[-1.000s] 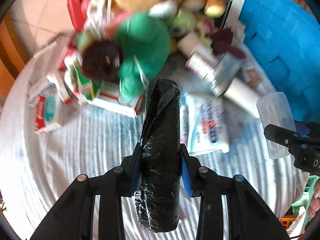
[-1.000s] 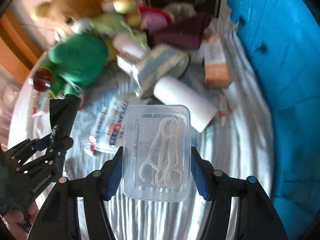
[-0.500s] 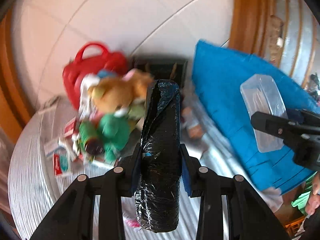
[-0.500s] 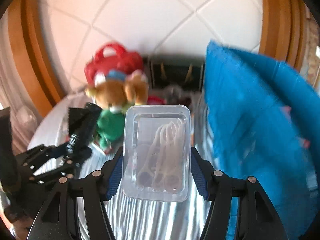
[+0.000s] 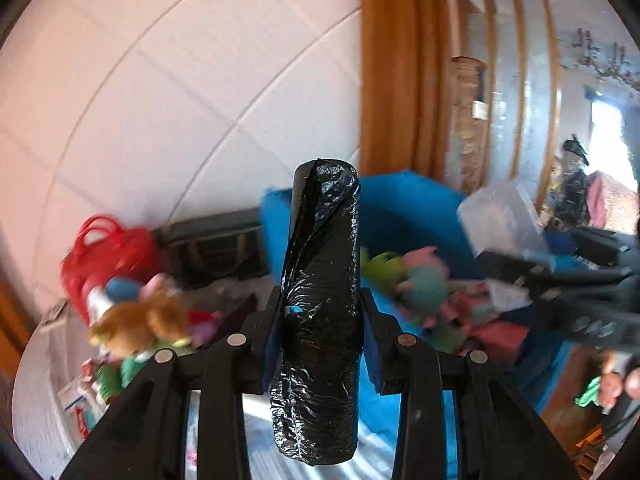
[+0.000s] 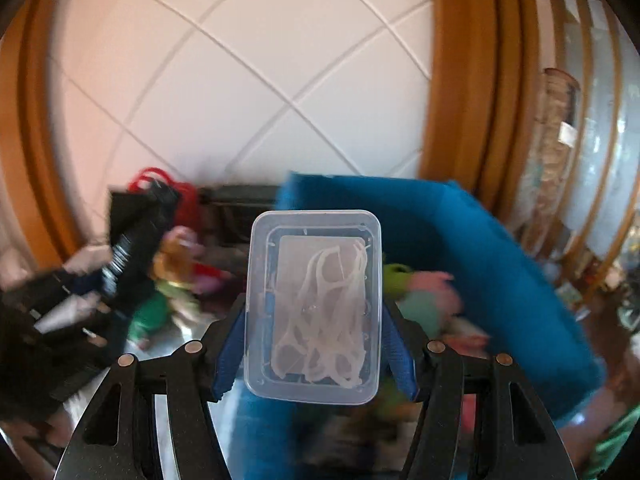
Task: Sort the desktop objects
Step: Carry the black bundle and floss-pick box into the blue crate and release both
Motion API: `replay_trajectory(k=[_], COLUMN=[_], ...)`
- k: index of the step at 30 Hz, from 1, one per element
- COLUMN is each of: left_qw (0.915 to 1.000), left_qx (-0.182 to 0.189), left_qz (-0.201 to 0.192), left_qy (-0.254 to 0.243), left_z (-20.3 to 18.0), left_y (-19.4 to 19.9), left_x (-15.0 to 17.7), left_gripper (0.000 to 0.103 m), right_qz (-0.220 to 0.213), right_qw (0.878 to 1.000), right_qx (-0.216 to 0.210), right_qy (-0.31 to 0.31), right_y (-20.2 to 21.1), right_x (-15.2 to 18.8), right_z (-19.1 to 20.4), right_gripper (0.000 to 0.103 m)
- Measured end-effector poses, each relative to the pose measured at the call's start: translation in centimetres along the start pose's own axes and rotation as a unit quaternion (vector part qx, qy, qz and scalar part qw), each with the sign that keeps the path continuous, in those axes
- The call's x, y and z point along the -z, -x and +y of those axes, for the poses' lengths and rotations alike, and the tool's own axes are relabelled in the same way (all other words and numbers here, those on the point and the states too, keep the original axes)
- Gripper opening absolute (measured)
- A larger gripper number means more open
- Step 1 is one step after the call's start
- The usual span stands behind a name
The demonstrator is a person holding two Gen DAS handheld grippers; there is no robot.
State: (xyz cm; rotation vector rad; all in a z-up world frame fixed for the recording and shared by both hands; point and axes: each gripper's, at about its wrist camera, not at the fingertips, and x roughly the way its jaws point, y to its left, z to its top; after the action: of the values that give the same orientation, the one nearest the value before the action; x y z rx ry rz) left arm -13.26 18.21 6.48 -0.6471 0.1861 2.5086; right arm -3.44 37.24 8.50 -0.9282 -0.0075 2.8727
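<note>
My left gripper [image 5: 320, 332] is shut on a roll of black plastic bags [image 5: 318, 308], held upright high above the table. My right gripper [image 6: 314, 340] is shut on a clear plastic box of white floss picks [image 6: 314, 308]. Both hang in front of an open blue fabric bin [image 6: 500, 264] with soft toys [image 5: 420, 280] inside. In the left wrist view the clear box [image 5: 504, 224] and right gripper show at the right. In the right wrist view the black roll [image 6: 136, 232] shows at the left.
A pile of toys lies on the striped cloth at the left: a brown plush bear [image 5: 140, 324], a green plush [image 6: 148, 316], a red bag [image 5: 108, 252], small cartons [image 5: 80, 400]. A dark box [image 5: 216, 248] stands by the tiled wall. Wooden frames rise at the right.
Both grippers have risen and swung right, from over the cluttered cloth to in front of the blue bin. Each keeps the same item in its grip.
</note>
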Motion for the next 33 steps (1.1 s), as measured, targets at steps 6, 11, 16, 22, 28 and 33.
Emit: replay_trajectory(k=[6, 11, 16, 22, 28, 33], left_qw=[0.9943, 0.9772, 0.951, 0.9329, 0.9322, 0.9386], left_qx=[0.056, 0.054, 0.057, 0.046, 0.024, 0.01], left_qz=[0.089, 0.2, 0.302, 0.356, 0.36, 0.343], left_qy=[-0.02, -0.044, -0.035, -0.03, -0.031, -0.037], left_z=[-7.8, -12.4, -14.4, -15.2, -15.7, -16.0], left_y=[-6.5, -12.8, -17.0, -19.0, -19.9, -19.4], left_x=[-4.1, -3.0, -0.8, 0.8, 0.7, -0.1], left_gripper=[0.034, 0.034, 0.034, 0.034, 0.035, 0.057], right_qz=[0.082, 0.167, 0.241, 0.293, 0.297, 0.295], right_qw=[0.996, 0.985, 0.969, 0.954, 0.952, 0.953], right_qx=[0.03, 0.028, 0.004, -0.009, -0.024, -0.029], right_qy=[0.025, 0.038, 0.049, 0.067, 0.067, 0.067], right_y=[-3.3, -8.2, -11.7, -13.4, -14.0, -14.6], right_x=[-0.1, 1.2, 3.2, 5.7, 5.5, 5.3], right_z=[-8.1, -13.4, -16.2, -17.6, -19.1, -19.4], right_gripper=[0.061, 0.061, 0.061, 0.061, 0.061, 0.062])
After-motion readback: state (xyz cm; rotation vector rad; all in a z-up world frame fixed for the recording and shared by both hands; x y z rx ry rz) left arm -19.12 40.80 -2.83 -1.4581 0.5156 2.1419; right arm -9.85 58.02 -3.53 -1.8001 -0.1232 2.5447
